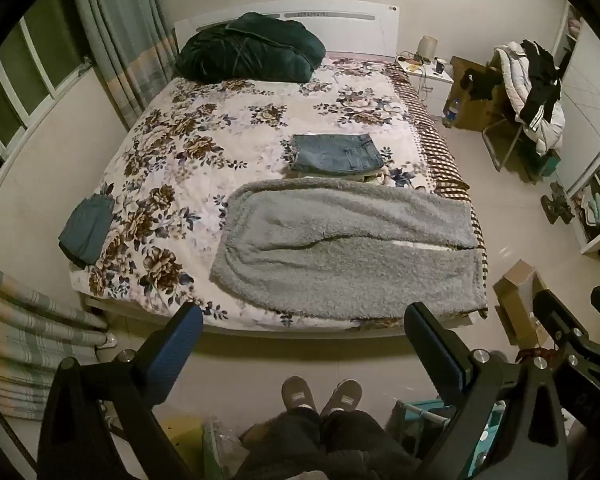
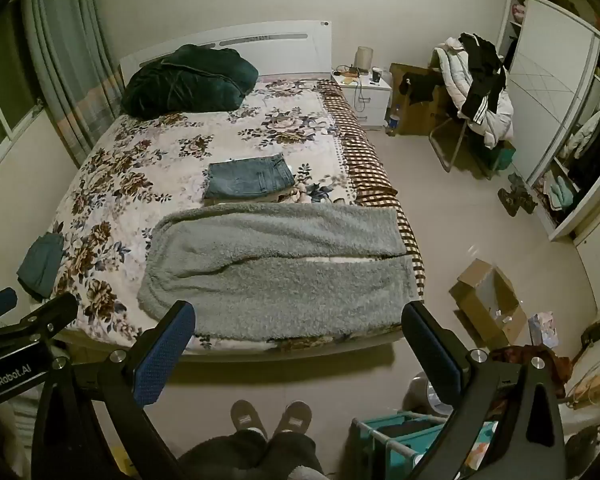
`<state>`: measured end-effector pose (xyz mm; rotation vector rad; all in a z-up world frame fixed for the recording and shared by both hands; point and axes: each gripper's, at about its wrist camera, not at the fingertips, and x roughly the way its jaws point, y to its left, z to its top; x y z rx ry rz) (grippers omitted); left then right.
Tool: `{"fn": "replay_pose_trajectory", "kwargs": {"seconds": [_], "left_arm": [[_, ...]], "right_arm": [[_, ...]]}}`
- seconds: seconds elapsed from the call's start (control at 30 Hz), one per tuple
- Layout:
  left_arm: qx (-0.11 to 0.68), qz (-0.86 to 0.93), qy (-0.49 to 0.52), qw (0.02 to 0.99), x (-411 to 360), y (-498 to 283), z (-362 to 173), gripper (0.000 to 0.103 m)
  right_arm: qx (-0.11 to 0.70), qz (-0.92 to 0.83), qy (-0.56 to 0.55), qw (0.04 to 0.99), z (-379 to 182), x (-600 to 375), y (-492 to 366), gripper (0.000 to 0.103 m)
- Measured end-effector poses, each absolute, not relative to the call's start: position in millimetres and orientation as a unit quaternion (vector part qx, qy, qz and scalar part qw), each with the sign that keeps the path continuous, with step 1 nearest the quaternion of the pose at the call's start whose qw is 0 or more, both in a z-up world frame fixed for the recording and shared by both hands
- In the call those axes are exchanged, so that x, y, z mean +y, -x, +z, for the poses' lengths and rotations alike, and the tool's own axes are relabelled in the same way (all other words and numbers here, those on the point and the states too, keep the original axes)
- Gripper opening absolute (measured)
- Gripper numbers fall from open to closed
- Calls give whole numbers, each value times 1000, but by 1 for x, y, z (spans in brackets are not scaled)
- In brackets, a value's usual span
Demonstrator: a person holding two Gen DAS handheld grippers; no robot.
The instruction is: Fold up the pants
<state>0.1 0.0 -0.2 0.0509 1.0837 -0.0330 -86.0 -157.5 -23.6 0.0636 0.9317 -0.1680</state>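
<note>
Pointing down at the bed [image 1: 260, 320], the left gripper [image 1: 304, 344] and right gripper [image 2: 300, 340] hang before it, claws wide apart, holding nothing, near the gray pants [image 1: 340, 248].

The only readable lettering is "GenRobot.AI", printed in white on the black body of the left gripper [image 2: 20, 320], seen off to the left of the right gripper's [image 2: 300, 320] wide-apart jaws.
</note>
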Motion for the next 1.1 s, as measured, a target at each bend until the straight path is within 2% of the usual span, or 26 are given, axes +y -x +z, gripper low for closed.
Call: {"fn": "replay_pose_trajectory", "kwargs": {"seconds": [1.1], "left_arm": [[519,-14,-24,854,7,-3,-1,103]], "right_arm": [[459,-75,-29,885,-25,-151,77,103]]}}
